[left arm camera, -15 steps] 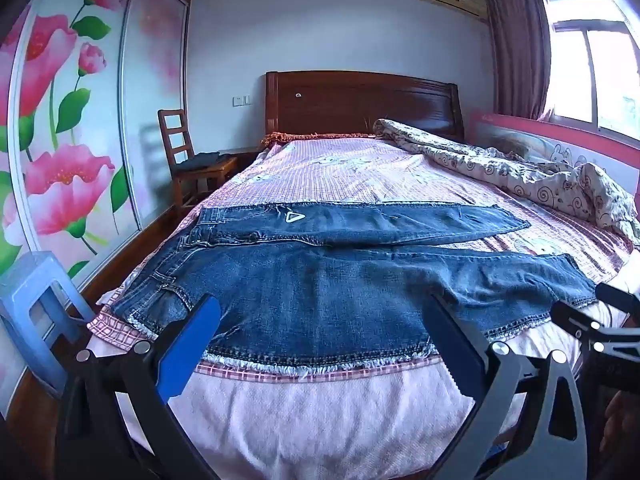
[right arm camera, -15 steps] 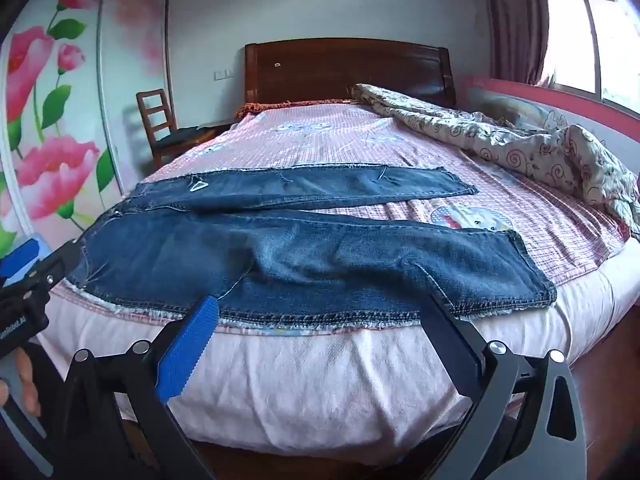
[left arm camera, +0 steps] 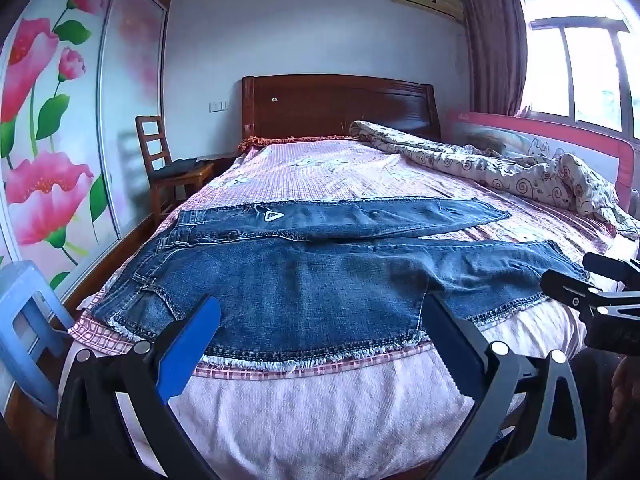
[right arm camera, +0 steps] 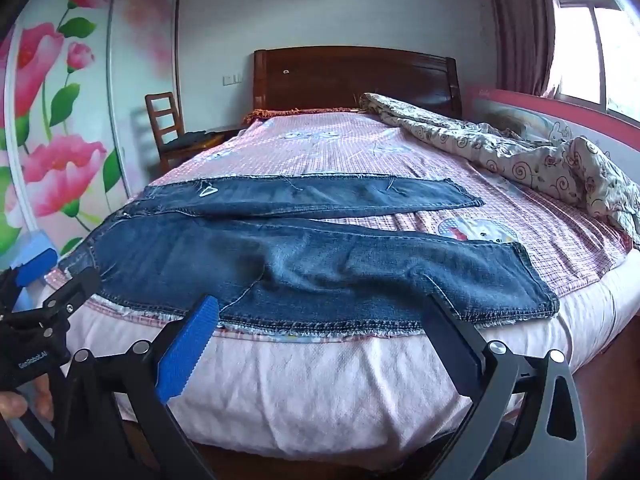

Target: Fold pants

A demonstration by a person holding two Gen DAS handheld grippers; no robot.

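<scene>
A pair of dark blue denim pants [left arm camera: 320, 280] lies flat across the near end of a bed with a pink checked sheet [left arm camera: 328, 168]. The waist is at the left and the two legs run to the right. The far leg [right arm camera: 320, 196] lies straight across the sheet, and the near leg [right arm camera: 360, 272] lies along the near edge of the bed, with its frayed lower border just at the edge of the checked sheet. The two legs touch near the waist and spread apart toward the right, so a strip of the sheet shows between them there.

The left gripper [left arm camera: 320, 340] is in front of the near edge of the bed, toward the waist side. Its two fingers, one with a blue pad [left arm camera: 188, 352] and one black, stand wide apart, and nothing is between them. The right gripper [right arm camera: 320, 340] is in front of the same edge, more toward the leg ends, and is spread wide in the same way, with nothing in it. Neither gripper touches the pants.

On the far right part of the bed lies a crumpled cream quilt with a swirl pattern [left arm camera: 500, 168]. Behind the bed stands a dark wooden headboard [left arm camera: 336, 108]. At the left are a wooden chair [left arm camera: 168, 168], a sliding wardrobe door with big pink flowers [left arm camera: 44, 140] and a light blue plastic stool [left arm camera: 24, 320].
</scene>
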